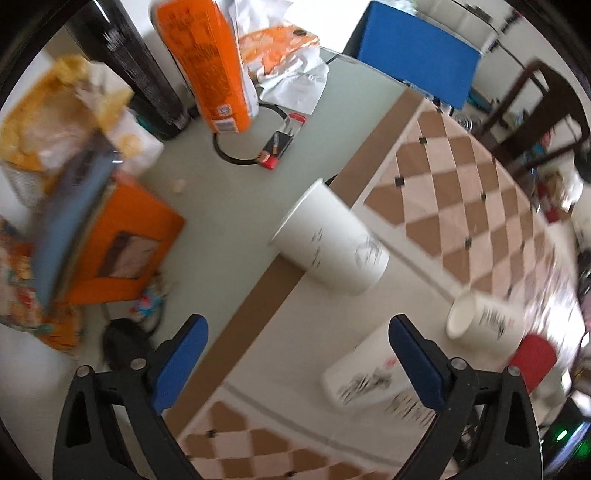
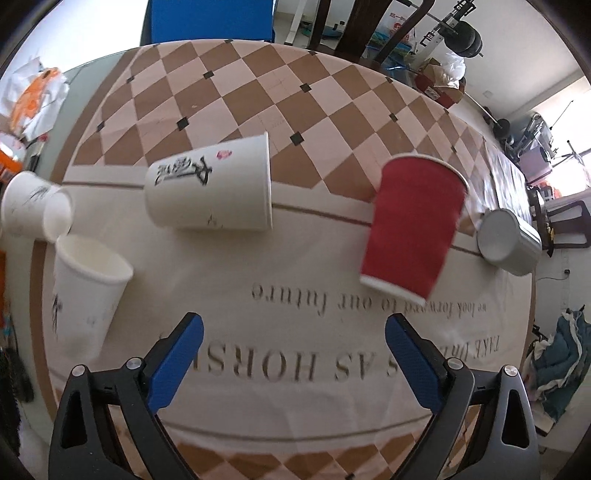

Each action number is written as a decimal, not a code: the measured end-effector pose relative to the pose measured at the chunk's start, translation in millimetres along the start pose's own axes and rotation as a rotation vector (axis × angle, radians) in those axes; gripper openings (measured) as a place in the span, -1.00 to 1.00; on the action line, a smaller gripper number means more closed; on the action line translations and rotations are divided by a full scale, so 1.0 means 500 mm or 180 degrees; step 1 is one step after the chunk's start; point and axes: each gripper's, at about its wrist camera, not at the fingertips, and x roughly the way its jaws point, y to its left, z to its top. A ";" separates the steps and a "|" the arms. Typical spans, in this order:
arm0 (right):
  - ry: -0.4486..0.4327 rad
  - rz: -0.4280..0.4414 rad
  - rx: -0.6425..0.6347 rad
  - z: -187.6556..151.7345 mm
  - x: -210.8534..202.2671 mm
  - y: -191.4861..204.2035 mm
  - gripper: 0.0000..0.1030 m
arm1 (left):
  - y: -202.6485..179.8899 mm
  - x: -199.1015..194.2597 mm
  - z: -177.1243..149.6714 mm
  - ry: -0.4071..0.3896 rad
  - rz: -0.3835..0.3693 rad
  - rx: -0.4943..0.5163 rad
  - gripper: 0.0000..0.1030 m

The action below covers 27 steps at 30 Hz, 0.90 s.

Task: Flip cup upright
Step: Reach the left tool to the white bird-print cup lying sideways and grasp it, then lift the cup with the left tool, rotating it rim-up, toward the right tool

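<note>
In the right wrist view a white paper cup [image 2: 210,186] with black brush lettering lies on its side, mouth to the right. A red paper cup [image 2: 413,225] stands upright to its right. Another white cup [image 2: 86,291] stands upright at the left, and a third white cup [image 2: 35,208] lies at the table's left edge. My right gripper [image 2: 293,354] is open and empty, in front of the cups. In the left wrist view my left gripper [image 1: 297,350] is open and empty, below the edge cup [image 1: 328,240]. The lying cup [image 1: 373,373] sits by its right finger.
A grey mug [image 2: 509,242] lies at the table's right edge. The checkered tablecloth [image 2: 229,92] covers the table. Beside the table, orange boxes [image 1: 210,62], a blue stool [image 1: 417,48] and clutter crowd the floor. Dark chairs [image 2: 369,26] stand behind the table.
</note>
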 end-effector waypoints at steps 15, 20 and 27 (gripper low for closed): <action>0.0127 0.0008 0.0131 0.059 0.056 0.025 0.86 | 0.025 0.159 0.095 0.0521 -0.0572 -0.1041 0.43; 0.0140 -0.0003 0.0162 0.063 0.058 0.023 0.86 | 0.048 0.180 0.105 0.0569 -0.0613 -0.1179 0.24; 0.0114 0.0001 0.0173 0.069 0.051 0.014 0.85 | 0.056 0.154 0.117 0.0336 -0.0344 -0.0796 0.21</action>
